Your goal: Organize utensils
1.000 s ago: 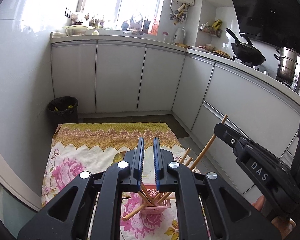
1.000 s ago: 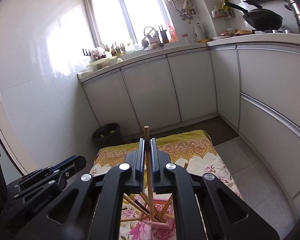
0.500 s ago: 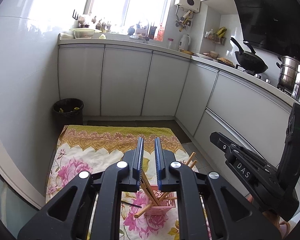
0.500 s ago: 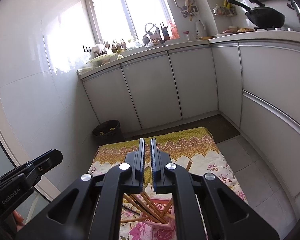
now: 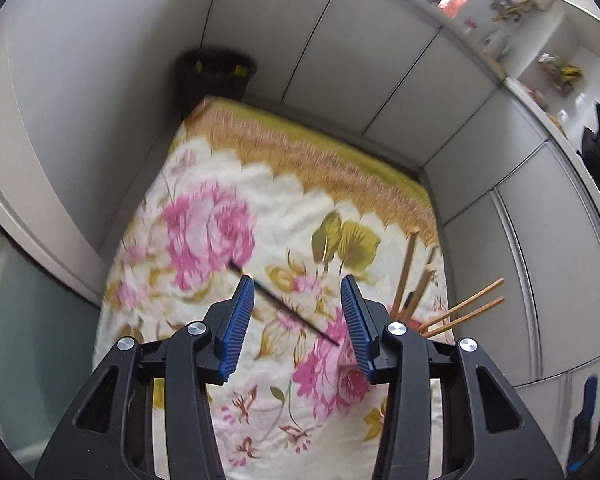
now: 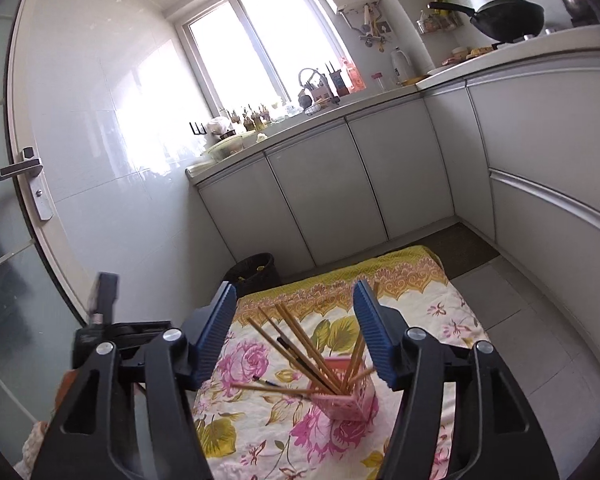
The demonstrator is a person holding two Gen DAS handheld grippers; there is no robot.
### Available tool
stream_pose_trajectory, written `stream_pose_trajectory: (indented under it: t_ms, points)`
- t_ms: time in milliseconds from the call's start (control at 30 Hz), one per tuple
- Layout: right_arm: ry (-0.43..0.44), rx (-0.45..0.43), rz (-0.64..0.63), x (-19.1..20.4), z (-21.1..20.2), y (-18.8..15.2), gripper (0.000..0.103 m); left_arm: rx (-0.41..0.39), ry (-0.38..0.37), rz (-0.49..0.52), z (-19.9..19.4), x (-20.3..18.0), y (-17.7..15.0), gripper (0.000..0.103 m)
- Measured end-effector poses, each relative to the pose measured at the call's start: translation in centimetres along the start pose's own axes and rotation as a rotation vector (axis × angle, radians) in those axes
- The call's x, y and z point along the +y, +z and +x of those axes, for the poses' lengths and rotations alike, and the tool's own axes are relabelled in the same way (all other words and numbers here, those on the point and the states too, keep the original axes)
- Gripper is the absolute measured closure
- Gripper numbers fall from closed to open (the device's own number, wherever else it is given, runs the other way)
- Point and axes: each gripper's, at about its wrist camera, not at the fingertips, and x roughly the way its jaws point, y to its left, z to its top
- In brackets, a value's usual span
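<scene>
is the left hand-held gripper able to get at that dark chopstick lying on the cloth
Probably yes. The left hand-held gripper points down at the floral cloth, jaws opening, with the dark chopstick lying loose between them. Nothing covers it; the pink holder sits off to the right.

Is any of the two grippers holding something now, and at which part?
Nothing is held. The left gripper is opening over a dark chopstick on the cloth, untouched. The right gripper is opening too, before the pink holder.

Wooden chopsticks point(image 6: 300, 340) in a pink, seemingly plastic holder point(image 6: 350, 394); matt floral cloth point(image 6: 432, 316); glossy cabinet doors point(image 6: 316, 196).
</scene>
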Motion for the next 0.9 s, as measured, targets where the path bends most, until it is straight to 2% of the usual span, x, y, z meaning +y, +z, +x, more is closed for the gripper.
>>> stream_pose_trajectory:
  t_ms: [67,100,233,333,433,567,600,633,733,800,900]
  points:
    - [-0.003,0.039,-0.002,-0.9,-0.6,-1.2,0.035,0.159,-0.016,-0.109,4.3,2.1,0.1,0.061]
    - [-0.011,0.054,-0.002,-1.5,-0.8,-1.8,0.033,0.213,-0.02,-0.152,6.1,2.9,0.0,0.061]
    - [-0.057,0.132,-0.003,-3.6,-0.7,-4.0,0.028,0.316,0.041,-0.229,11.6,4.2,-0.3,0.061]
    - [-0.094,0.202,-0.037,-4.3,0.2,-5.0,0.026,0.34,0.085,-0.283,14.2,5.0,0.4,0.061]
    - [-0.116,0.232,-0.079,-4.6,1.0,-5.7,0.025,0.346,0.15,-0.302,16.1,5.2,1.4,0.061]
    - [-0.098,0.298,-0.061,-5.7,2.0,-6.5,0.023,0.344,0.212,-0.333,18.1,5.4,2.8,0.062]
    - [-0.095,0.314,-0.061,-6.0,2.2,-6.7,0.023,0.353,0.222,-0.335,18.7,5.5,3.0,0.065]
    - [-0.098,0.325,-0.065,-6.1,2.4,-6.8,0.023,0.364,0.237,-0.333,19.3,5.5,3.2,0.074]
    - [-0.111,0.339,-0.072,-6.6,2.5,-7.4,0.023,0.352,0.282,-0.28,20.1,4.8,3.2,0.09]
    - [-0.115,0.35,-0.062,-6.9,2.7,-7.5,0.023,0.335,0.29,-0.208,20.3,4.3,2.8,0.091]
    - [-0.112,0.36,-0.037,-7.2,2.8,-7.5,0.023,0.297,0.234,-0.18,19.6,5.3,1.4,0.096]
